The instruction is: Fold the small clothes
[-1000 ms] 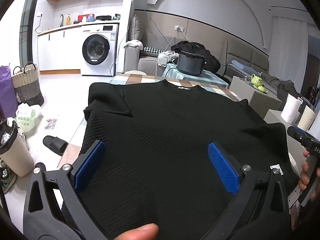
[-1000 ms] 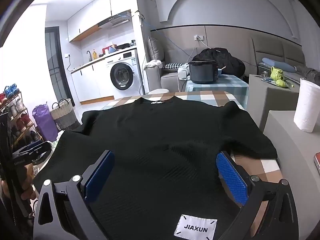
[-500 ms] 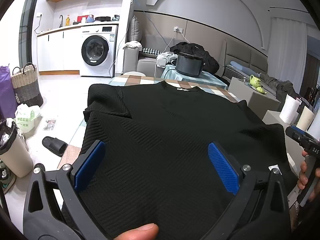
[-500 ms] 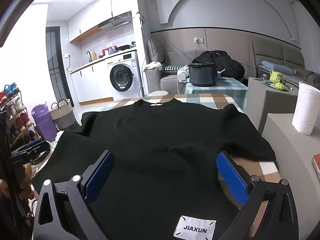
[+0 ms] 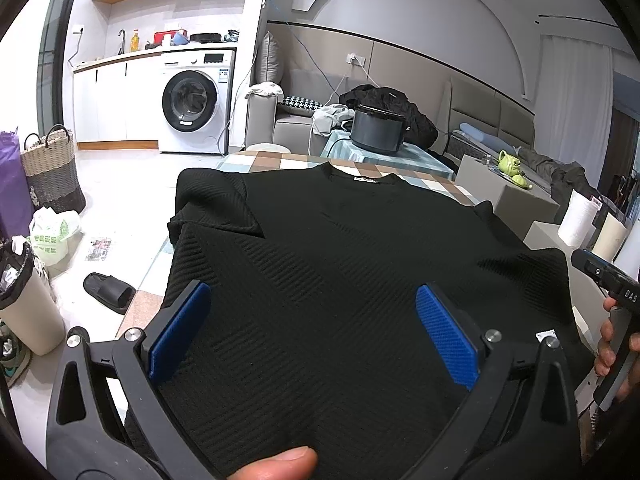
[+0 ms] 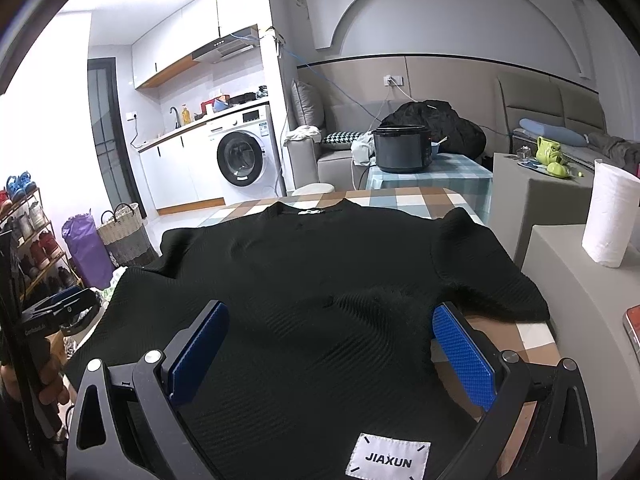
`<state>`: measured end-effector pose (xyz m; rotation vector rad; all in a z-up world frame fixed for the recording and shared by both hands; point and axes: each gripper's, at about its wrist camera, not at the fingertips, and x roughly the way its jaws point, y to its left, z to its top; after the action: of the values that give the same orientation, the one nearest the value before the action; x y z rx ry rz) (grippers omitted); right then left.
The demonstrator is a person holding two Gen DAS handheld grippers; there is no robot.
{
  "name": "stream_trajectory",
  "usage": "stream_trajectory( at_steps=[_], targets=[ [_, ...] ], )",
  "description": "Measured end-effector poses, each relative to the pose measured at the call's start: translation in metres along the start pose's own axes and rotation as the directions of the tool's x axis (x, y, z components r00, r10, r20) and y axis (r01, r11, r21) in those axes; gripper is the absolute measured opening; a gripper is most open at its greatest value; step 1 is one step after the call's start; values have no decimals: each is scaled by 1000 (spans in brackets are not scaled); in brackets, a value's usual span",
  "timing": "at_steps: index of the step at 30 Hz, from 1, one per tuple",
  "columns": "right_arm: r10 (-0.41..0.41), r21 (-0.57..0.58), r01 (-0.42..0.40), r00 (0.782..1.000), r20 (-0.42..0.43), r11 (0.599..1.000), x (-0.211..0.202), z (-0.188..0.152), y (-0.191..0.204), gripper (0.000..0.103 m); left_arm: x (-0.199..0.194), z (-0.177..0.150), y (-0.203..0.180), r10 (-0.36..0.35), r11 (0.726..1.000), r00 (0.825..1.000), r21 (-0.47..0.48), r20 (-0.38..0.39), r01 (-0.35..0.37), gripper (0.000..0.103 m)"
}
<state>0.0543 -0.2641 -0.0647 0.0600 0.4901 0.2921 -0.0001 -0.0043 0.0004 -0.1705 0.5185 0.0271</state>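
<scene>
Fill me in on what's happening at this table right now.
A person holds a two-finger tool in each hand over a black T-shirt spread flat on a checkered table. The left tool and the right tool both hover near the hem with jaws wide open, gripping nothing. The collar lies at the far end, and the white JIAXUN label is at the near edge. No fold has been made yet.

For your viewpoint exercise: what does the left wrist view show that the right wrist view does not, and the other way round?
Only the left wrist view shows the black slipper on the floor. Only the right wrist view shows the shoe rack and the white JIAXUN label. Both show the black shirt spread on the checked table, the washing machine, and open grippers.
</scene>
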Motion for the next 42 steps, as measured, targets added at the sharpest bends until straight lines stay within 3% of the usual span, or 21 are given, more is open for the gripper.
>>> stream_trajectory(
  at_steps=[30,42],
  targets=[
    [-44,118,45,999,-8,992,6,4,-20,103,12,6,12,-8,1000,1000,-23,-20,8,102],
    [-46,106,46,999,-9,993,10,9,-24,103,26,14,12,-8,1000,1000,-17,-22,7,102]
  ],
)
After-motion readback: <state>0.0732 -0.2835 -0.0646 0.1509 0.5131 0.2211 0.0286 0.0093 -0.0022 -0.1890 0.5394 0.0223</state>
